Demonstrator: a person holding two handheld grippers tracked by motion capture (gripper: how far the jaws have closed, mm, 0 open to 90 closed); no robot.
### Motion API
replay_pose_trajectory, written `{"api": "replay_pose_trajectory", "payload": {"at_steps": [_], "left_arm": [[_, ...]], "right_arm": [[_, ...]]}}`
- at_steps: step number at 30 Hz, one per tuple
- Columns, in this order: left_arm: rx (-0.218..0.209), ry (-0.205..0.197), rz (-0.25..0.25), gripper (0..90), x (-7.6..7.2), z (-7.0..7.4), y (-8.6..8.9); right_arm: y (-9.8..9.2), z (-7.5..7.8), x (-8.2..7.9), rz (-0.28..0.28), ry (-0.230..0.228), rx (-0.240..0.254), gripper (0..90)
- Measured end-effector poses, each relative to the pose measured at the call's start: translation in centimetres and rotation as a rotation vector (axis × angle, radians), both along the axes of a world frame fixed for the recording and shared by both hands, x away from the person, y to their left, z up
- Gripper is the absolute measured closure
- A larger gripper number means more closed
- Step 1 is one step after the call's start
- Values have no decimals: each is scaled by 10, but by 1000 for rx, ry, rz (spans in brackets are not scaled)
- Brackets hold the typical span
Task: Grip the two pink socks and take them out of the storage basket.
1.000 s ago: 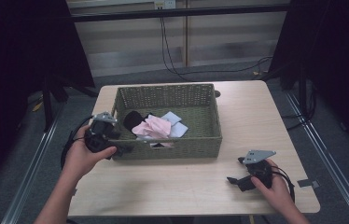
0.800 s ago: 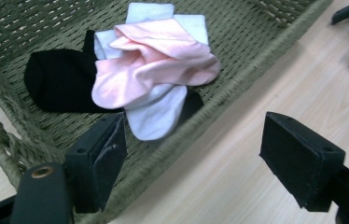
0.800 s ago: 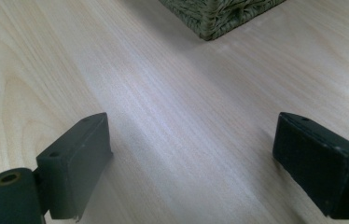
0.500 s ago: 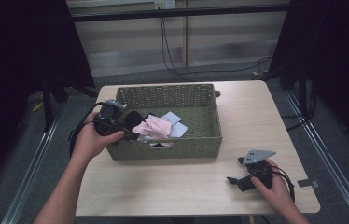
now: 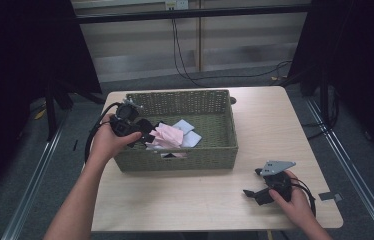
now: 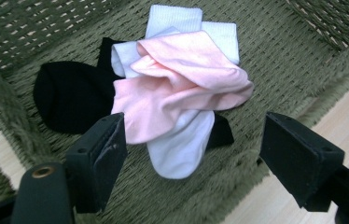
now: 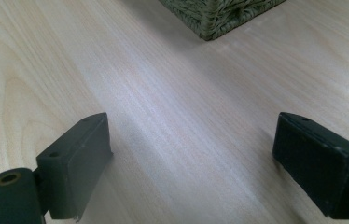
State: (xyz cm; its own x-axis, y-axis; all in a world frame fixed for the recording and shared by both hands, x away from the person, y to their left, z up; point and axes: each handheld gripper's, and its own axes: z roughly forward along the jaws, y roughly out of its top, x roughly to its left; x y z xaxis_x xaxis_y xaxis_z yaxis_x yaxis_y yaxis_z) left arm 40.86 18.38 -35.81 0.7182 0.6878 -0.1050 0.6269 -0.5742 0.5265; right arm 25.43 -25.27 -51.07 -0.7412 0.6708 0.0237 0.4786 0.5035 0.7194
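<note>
Pink sock [image 6: 182,88] in the basket [image 5: 225,150] sits before our wide-open left gripper [image 6: 193,154], so next we likely lower and close; right gripper [image 7: 191,163] rests wide, empty.

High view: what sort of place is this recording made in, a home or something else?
Probably a lab or recording studio rather than a home. A lone light wood table stands on grey carpet between dark curtains, with metal floor rails on both sides and cables hanging down the back wall.
</note>
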Motion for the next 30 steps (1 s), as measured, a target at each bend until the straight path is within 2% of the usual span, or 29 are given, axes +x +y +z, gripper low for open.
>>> {"api": "replay_pose_trajectory", "payload": {"at_steps": [4,9,12,17,25,29,30], "left_arm": [[14,28,10,231,8,-10,-6],[31,46,-2,258,17,-19,-13],[4,63,10,273,24,-27,-20],[-4,71,10,291,31,-32,-25],[-39,98,42,322,42,-39,-35],[-52,120,66,323,48,-44,-39],[-47,142,64,322,52,-47,-40]], "right_arm": [[0,0,0,0,-1,0,106],[0,0,0,-1,0,0,106],[0,0,0,-1,2,0,106],[0,0,0,-1,3,0,106],[1,0,1,-1,2,2,106],[1,0,1,2,-2,2,106],[1,0,1,2,-2,2,106]]}}
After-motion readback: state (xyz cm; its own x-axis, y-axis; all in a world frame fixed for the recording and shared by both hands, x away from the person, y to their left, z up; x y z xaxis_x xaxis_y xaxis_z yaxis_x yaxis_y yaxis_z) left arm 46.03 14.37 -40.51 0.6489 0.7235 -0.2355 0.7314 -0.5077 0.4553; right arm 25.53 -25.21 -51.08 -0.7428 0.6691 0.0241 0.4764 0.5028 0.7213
